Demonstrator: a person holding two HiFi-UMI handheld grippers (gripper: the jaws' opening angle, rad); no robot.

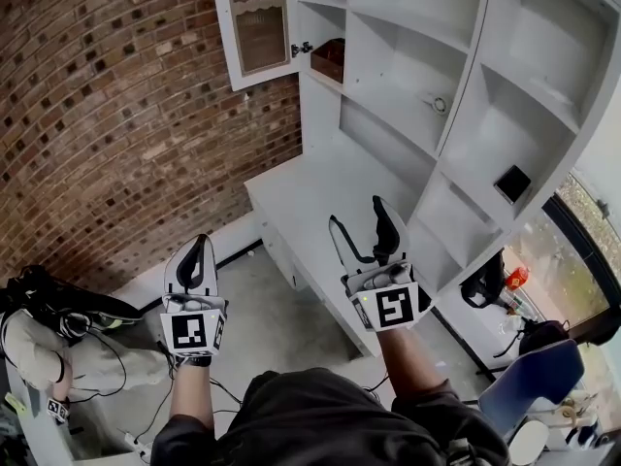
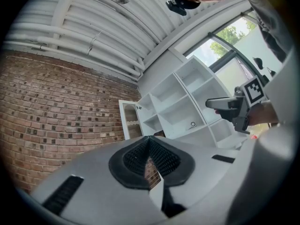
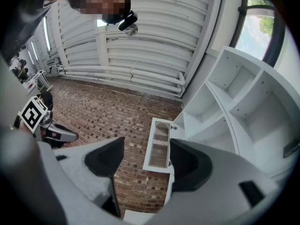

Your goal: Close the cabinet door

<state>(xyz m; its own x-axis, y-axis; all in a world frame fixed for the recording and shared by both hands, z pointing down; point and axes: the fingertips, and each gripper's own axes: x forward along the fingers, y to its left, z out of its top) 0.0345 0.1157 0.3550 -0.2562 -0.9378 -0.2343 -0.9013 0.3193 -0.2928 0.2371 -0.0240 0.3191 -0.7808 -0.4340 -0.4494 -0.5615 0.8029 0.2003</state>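
Currently both tongs are held up in front of me, well short of the cabinet.

Far left: brick wall (image 1: 107,105), with a tangle of black cables (image 1: 73,311) on the floor at its foot.

Left tongs (image 1: 199,243): jaws pressed together, tips meeting, nothing between them. The left gripper view agrees, with only a sliver of brick showing behind the pads.

Cabinet door (image 1: 257,22): open. It stands swung out from the top left corner of the white cabinet (image 1: 408,95), with its glazed panel in front of the brick wall. It is well apart from both tongs.

A brown thing (image 1: 330,58) sits in the compartment just beside the door; I cannot tell what it is.

Right tongs (image 1: 357,212): jaws spread wide and empty. In the right gripper view the door shows far off in the gap between them, untouched.

Near the cabinet's right edge, a small black square thing (image 1: 511,183) lies on a shelf. A blue chair (image 1: 534,377) stands on the floor at far right.
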